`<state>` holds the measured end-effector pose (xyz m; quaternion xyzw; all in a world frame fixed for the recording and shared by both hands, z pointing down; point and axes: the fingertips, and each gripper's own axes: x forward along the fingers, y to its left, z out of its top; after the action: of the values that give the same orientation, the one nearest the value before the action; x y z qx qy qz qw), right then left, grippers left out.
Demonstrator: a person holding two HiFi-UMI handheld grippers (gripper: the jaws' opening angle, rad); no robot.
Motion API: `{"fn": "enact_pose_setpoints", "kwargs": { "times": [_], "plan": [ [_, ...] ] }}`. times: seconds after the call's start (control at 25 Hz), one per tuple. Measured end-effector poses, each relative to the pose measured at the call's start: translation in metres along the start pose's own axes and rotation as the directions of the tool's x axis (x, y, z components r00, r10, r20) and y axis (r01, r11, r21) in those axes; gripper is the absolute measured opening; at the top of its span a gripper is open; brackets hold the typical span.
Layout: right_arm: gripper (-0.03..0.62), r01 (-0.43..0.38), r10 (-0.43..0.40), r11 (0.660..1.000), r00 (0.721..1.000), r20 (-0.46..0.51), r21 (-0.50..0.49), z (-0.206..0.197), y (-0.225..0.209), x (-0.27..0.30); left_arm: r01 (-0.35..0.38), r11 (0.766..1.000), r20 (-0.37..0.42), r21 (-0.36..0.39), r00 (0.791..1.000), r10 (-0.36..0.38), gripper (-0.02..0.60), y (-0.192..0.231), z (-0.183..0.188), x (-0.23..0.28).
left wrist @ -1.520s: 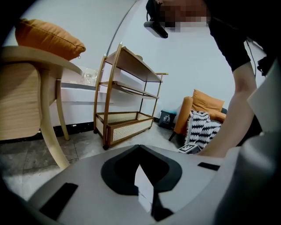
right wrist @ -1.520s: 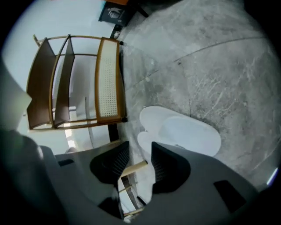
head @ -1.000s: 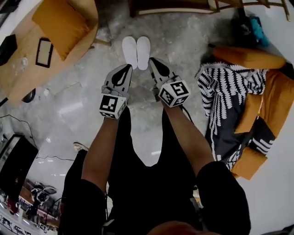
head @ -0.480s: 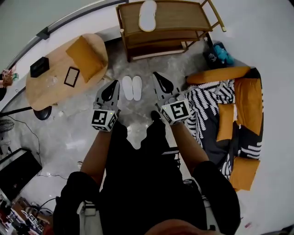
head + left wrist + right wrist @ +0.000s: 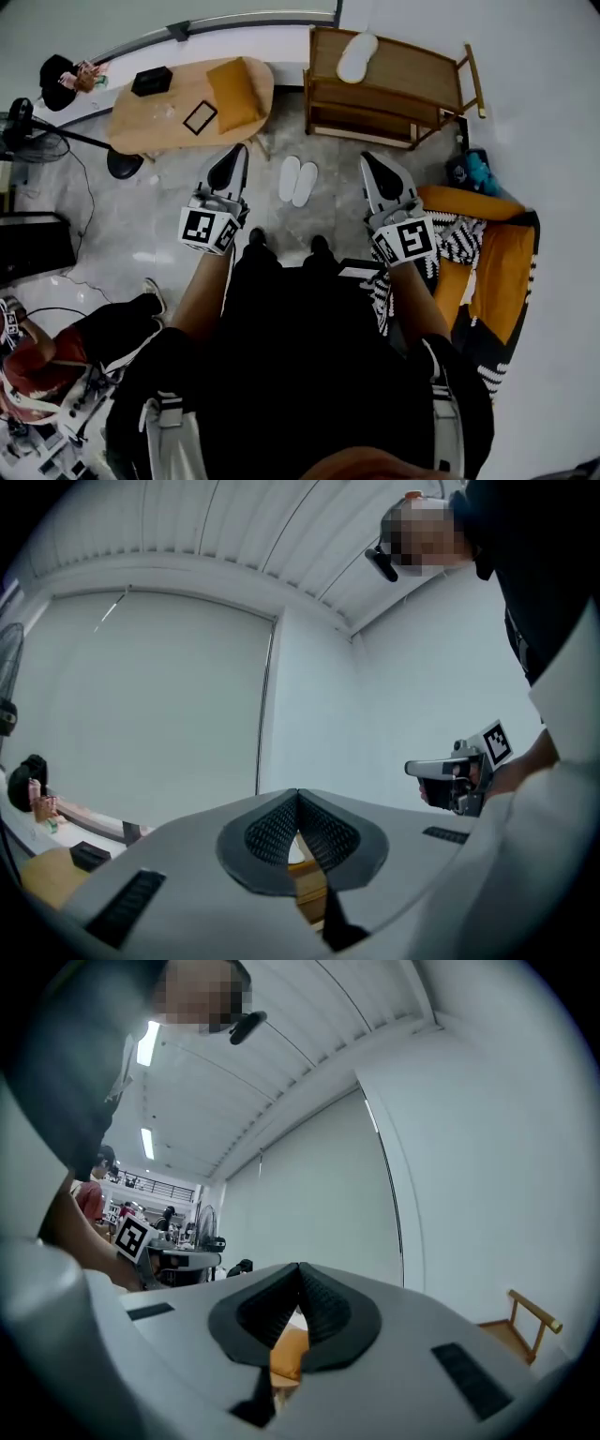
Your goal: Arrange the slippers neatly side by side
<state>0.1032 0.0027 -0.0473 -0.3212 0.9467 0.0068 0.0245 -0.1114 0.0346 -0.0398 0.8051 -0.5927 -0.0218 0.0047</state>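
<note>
Head view: slippers side by side on the floor, just before the shelf.
Left tongs: closed, empty.
Right tongs: closed, empty.

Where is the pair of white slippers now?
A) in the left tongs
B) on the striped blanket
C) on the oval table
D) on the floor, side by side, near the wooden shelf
D: the white slippers lie together on the floor before the wooden shelf.

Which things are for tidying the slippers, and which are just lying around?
For the job: pair of soft white slippers; left claw and right claw, both shut, empty.
Lying about: orange cushion on the oval wooden table; black-and-white patterned blanket; brown wooden rack.
</note>
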Motion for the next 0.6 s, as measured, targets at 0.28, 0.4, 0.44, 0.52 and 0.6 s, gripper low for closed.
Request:
{"fn": "enact_pose_setpoints", "kwargs": {
  "times": [0.28, 0.4, 0.44, 0.52, 0.6],
  "plan": [
    [0.031, 0.031, -0.031, 0.999, 0.999, -0.013, 0.025, 0.009, 0.048, -0.032, -0.013, 1.000, -0.006, -0.027, 1.000, 0.013, 0.015, -0.005, 0.009, -0.082],
    [0.031, 0.048, -0.048, 0.999, 0.999, -0.021, 0.007, 0.011, 0.074, -0.051, 0.031, 0.999, 0.013, -0.041, 0.999, -0.031, 0.015, -0.020, 0.006, -0.108],
    [0.031, 0.060, -0.059, 0.998, 0.998, -0.036, 0.012, 0.006, 0.083, -0.060, 0.053, 0.998, 0.017, -0.039, 0.998, -0.052, 0.015, -0.028, 0.006, -0.118],
    [0.031, 0.085, -0.083, 0.996, 0.994, -0.069, 0.027, -0.006, 0.102, -0.077, 0.090, 0.995, 0.021, -0.030, 0.996, -0.090, 0.015, -0.039, 0.006, -0.142],
    [0.031, 0.096, -0.093, 0.995, 0.992, -0.090, 0.033, -0.014, 0.126, -0.093, 0.106, 0.994, 0.019, -0.023, 0.994, -0.106, 0.015, -0.043, 0.003, -0.170]
  ]
}}
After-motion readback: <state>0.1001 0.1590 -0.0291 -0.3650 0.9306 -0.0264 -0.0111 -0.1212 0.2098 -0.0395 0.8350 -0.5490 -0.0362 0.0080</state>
